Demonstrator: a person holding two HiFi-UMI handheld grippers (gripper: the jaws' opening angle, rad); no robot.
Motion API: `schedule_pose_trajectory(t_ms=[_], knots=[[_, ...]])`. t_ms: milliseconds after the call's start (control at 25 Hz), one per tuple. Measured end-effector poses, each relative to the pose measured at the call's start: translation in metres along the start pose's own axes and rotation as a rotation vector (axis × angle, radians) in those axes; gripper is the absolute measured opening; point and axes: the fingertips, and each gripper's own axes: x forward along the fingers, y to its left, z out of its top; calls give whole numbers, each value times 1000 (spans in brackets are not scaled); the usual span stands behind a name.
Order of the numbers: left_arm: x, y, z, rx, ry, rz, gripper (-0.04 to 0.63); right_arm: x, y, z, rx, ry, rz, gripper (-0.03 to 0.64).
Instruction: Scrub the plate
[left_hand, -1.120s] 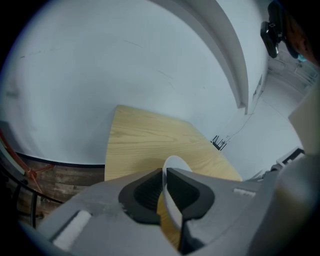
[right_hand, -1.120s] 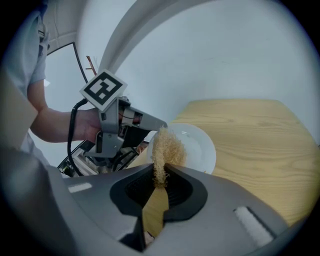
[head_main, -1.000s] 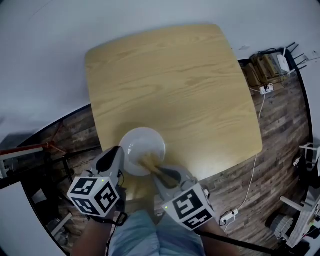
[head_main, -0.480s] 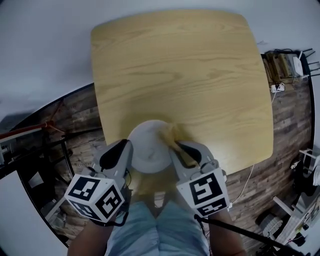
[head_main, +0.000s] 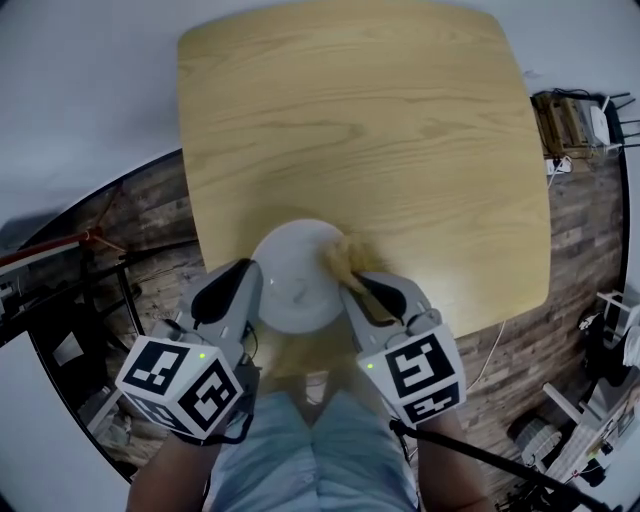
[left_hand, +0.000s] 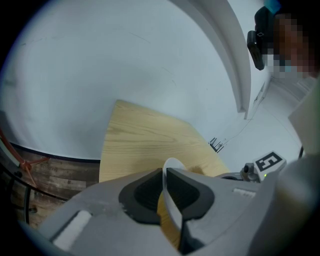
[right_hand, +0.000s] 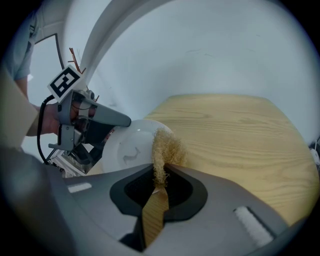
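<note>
A white plate (head_main: 293, 278) sits at the near edge of the wooden table (head_main: 360, 130). My left gripper (head_main: 252, 290) is shut on the plate's left rim; in the left gripper view the plate (left_hand: 173, 205) shows edge-on between the jaws of the left gripper (left_hand: 164, 174). My right gripper (head_main: 352, 285) is shut on a tan fibrous scrub pad (head_main: 342, 258), which rests at the plate's right far rim. In the right gripper view the scrub pad (right_hand: 164, 149) sticks out of the right gripper (right_hand: 161, 174) against the plate (right_hand: 127, 147), with the left gripper (right_hand: 92, 116) beyond.
The table stands against a white wall. Dark plank floor lies around it. At the right are a crate with a white device (head_main: 572, 122), a power strip (head_main: 556, 164) and cables. The person's knees (head_main: 320, 450) are just below the table's near edge.
The scrub pad has moved from the plate's near side up to its right far rim. The left gripper kept its hold on the left rim.
</note>
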Motion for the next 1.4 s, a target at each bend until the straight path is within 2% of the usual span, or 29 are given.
schedule_pose_trajectory(t_ms=[400,720,920,1040,1240,1400], knots=[[-6,-8,3,46,-28,17,48,-14,38,-28,51,-15,68,48],[-14,-11,-2,64,-49,52,48,-27,93,-45,13,-28,186,48],[-8,-14,-6,90,-44,64,48,-39,103,-37,-8,-57,238,48],[-12,-13,-15,77,-29,70,48,-44,97,-26,-9,-79,220,48],[-15,-17,-20,63,-26,52,48,-45,55,-6,2,-107,105,48],[-9,-13,-22,37,-15,35,48,-31,31,2,3,-90,41,48]])
